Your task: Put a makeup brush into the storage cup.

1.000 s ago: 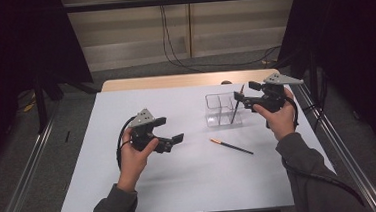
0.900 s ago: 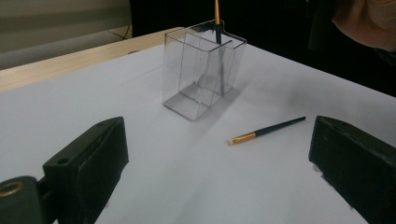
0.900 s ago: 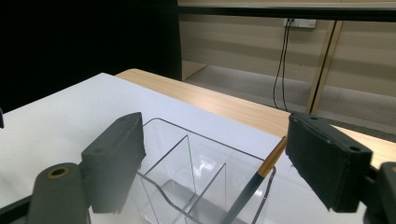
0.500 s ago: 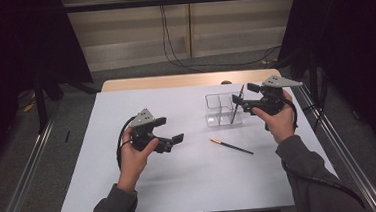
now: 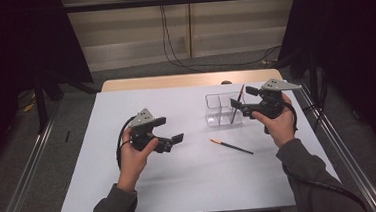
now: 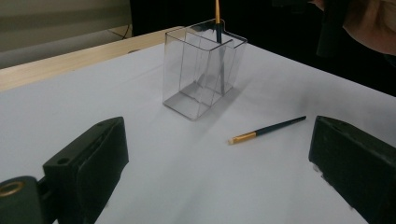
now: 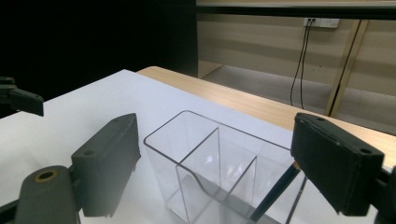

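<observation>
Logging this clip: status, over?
Right gripper open over clear holder, fingers just opening, first brush standing inside. Left gripper open, idle. Second brush lying on table, unobstructed.

— What do you see past your right tongs (image 7: 212,172)?

— Your two black jaws stand wide apart at the lower left and lower right of the frame; they have just been opening, with nothing pressed between them. The clear divided box (image 7: 205,161) sits low at centre on the white surface (image 7: 93,107). A dark brush (image 7: 275,191) leans in its right-hand compartment.
</observation>
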A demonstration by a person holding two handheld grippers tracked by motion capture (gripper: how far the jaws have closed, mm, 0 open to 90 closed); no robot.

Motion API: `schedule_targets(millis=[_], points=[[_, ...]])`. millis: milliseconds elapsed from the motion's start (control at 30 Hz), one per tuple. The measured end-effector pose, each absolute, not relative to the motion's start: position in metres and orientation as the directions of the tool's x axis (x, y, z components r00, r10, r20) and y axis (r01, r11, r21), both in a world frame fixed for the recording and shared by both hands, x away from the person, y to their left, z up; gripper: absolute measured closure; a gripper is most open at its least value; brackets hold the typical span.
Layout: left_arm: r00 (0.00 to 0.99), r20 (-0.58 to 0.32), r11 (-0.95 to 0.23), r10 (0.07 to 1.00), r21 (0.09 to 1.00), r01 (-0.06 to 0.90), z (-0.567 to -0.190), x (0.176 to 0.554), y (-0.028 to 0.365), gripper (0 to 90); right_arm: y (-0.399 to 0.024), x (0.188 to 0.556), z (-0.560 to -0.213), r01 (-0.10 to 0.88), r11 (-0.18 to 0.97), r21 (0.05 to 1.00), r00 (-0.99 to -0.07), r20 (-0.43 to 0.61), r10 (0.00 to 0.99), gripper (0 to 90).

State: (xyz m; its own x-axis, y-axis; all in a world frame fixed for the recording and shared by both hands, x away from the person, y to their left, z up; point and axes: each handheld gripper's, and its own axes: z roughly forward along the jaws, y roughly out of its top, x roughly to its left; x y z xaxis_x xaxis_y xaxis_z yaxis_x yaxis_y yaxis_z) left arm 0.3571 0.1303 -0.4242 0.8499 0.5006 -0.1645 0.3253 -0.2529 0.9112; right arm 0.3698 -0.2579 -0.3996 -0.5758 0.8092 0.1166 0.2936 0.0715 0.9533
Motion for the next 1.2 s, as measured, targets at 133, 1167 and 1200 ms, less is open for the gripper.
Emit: schedule_targets(millis=[133, 1167, 1200], points=[[0.852, -0.172, -0.241, 0.495, 0.914, 0.325, -0.424, 0.357, 0.13, 4.4, -0.256, 0.368, -0.4, 0.289, 0.086, 0.953, -0.586, 0.105, 0.804, 14.9], [0.855, -0.172, -0.254, 0.49, 0.91, 0.328, -0.427, 0.361, 0.127, 4.5, -0.248, 0.356, -0.409, 0.311, 0.122, 0.942, -0.638, 0.112, 0.762, 13.9], [0.854, -0.174, -0.252, 0.49, 0.91, 0.329, -0.427, 0.362, 0.127, 4.5, -0.248, 0.356, -0.41, 0.313, 0.123, 0.942, -0.638, 0.113, 0.762, 13.9]])
